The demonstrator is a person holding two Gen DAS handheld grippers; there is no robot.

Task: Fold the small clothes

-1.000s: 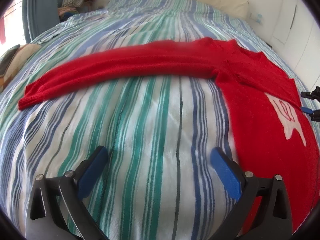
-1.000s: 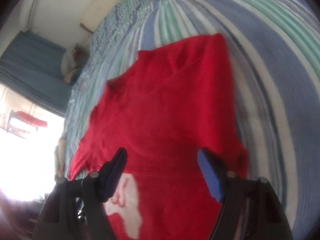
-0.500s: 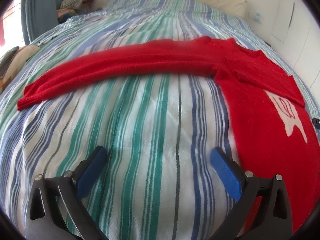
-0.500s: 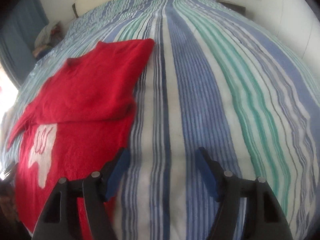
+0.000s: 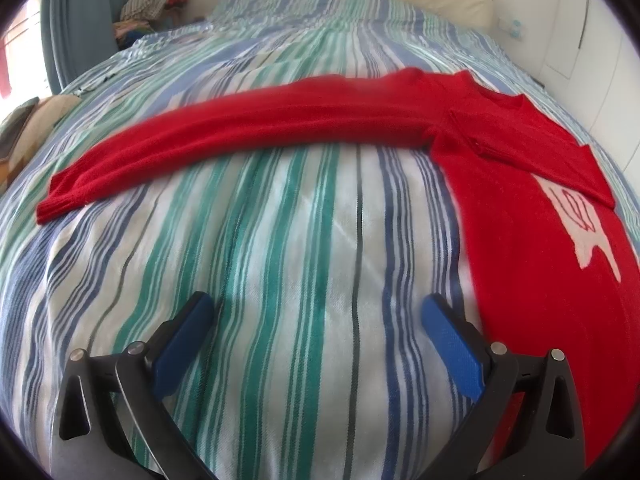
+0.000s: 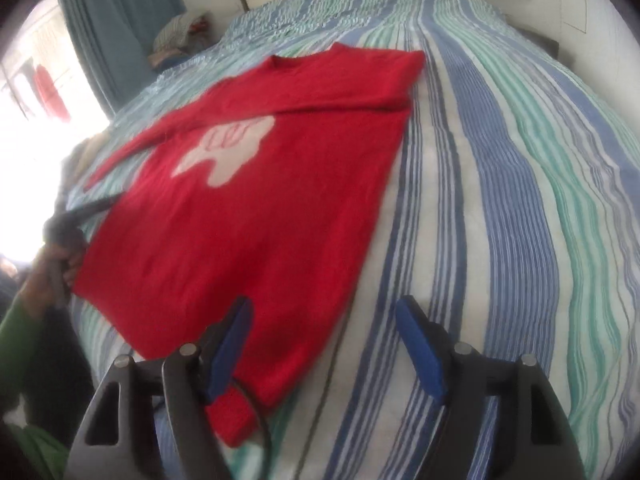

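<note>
Red sweater (image 6: pixel 256 208) lies flat on the striped bed (image 6: pixel 500 200), one sleeve (image 5: pixel 224 140) outstretched.

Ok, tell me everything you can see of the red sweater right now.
The red sweater is a knit-looking, long-sleeved top lying flat, front up, on the striped bedspread. A white motif with red line marks sits on its chest. One sleeve stretches straight out sideways across the bed, ending in a ribbed cuff. The other sleeve is folded across the upper chest, just above the motif. The round neckline points toward the headboard. Neither gripper's fingers grip it.
</note>
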